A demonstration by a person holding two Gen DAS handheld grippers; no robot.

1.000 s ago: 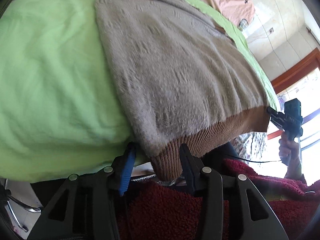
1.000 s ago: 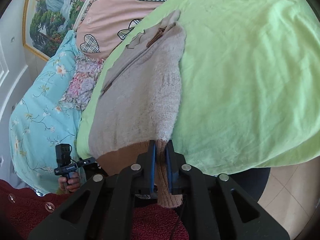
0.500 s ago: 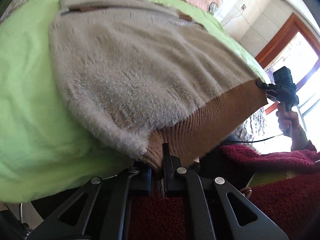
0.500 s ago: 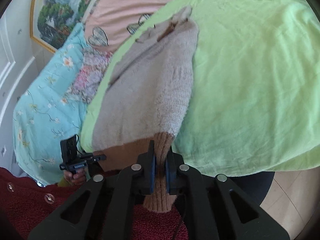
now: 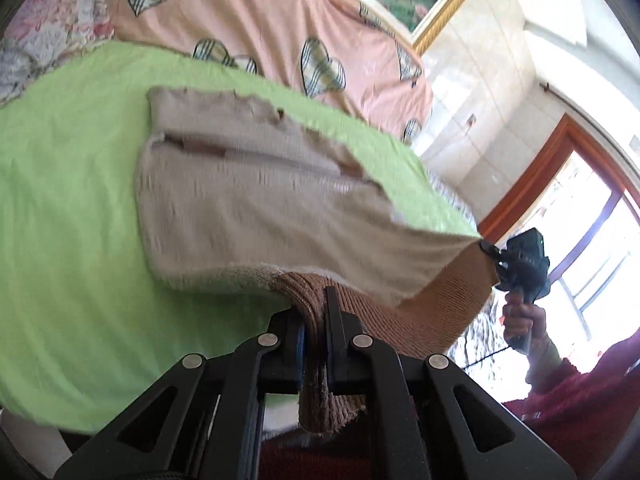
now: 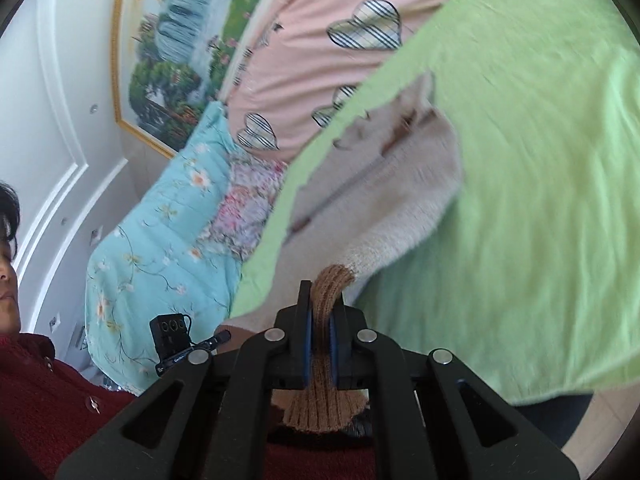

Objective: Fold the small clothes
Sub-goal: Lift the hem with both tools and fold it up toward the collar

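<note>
A small beige fuzzy sweater (image 5: 248,200) with a brown ribbed hem (image 5: 452,300) lies on a light green sheet (image 5: 68,240), its near edge raised off the bed. My left gripper (image 5: 316,304) is shut on one corner of the brown hem. At the far right of the left wrist view, my right gripper (image 5: 490,250) pinches the other hem corner. In the right wrist view the right gripper (image 6: 322,300) is shut on the brown hem (image 6: 326,288), with the sweater (image 6: 400,200) stretching away from it; the left gripper (image 6: 222,337) shows at lower left.
A pink quilt with plaid hearts (image 5: 256,20) and a blue floral quilt (image 6: 160,240) lie beyond the green sheet. A framed painting (image 6: 176,40) hangs on the wall. A person in a red sweater (image 6: 48,392) stands close behind the grippers. A window (image 5: 592,248) is at the right.
The left gripper closed on the brown hem corner. Both grippers then rose, lifting the sweater's hem edge off the sheet and tilting the views up toward the quilts and wall.
</note>
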